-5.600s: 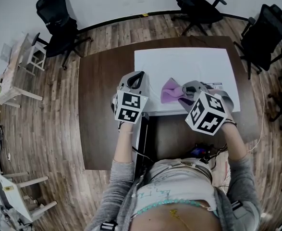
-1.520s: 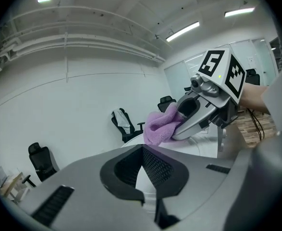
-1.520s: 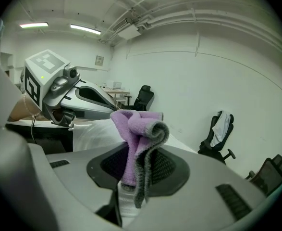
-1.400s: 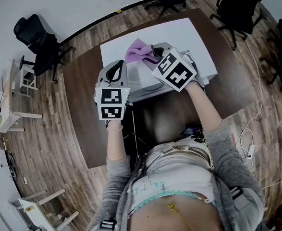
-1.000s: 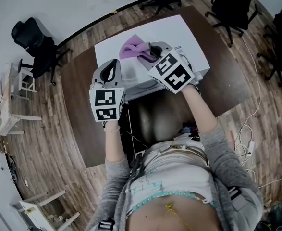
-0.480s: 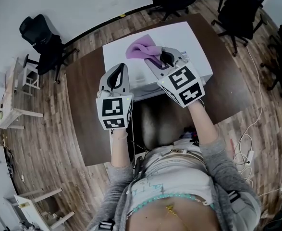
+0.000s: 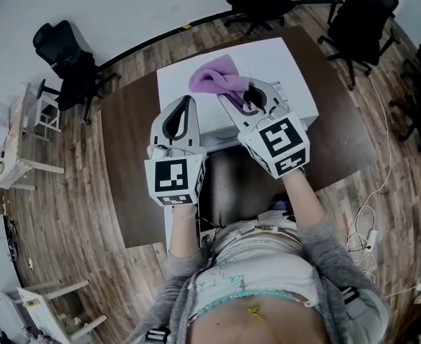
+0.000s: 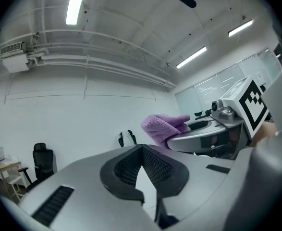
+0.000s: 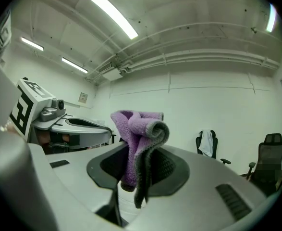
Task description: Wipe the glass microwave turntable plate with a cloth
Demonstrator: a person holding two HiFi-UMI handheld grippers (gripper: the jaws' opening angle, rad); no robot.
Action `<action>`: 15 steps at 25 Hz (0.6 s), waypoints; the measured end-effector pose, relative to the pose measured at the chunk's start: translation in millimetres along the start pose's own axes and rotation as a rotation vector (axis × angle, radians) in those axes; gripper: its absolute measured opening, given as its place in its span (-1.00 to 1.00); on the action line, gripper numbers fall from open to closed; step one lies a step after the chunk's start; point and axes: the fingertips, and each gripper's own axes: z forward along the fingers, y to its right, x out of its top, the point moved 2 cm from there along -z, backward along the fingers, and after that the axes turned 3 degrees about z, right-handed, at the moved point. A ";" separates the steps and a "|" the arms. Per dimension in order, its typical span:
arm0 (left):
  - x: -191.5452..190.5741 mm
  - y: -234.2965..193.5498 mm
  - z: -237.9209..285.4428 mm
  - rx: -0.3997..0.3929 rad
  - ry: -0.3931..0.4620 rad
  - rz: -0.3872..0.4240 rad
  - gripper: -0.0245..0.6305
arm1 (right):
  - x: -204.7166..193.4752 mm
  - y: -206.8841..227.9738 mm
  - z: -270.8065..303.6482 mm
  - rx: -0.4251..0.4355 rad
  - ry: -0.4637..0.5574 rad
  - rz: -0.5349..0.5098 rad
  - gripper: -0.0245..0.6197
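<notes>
Looking down on a dark table [image 7: 124, 156] bearing a white box-like appliance [image 7: 296, 70], with both grippers raised over it.
The glass plate cannot be made out in any view; the marker cubes [image 7: 278, 143] carry only black-and-white squares; the right gripper [image 7: 228, 95] is clamped on a folded purple cloth [image 7: 214, 77], whose grey edge only its own view shows; the left gripper [image 7: 188, 102] has its jaws together on nothing.

Head view steeply downward; 2 gripper views close-up, upward toward ceiling [image 8: 131, 23]; cloth [image 7: 217, 77] in all 3.
</notes>
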 end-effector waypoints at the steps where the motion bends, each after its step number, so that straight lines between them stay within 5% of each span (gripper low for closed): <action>1: 2.9 1.5 -0.9 0.001 0.008 -0.001 -0.89 | 1.8 -0.5 -1.7 -0.002 0.004 -0.001 -0.56; 15: 17.7 14.3 -5.0 -0.019 0.047 -0.001 -0.89 | 9.0 -8.7 -12.9 0.000 0.019 0.007 -0.56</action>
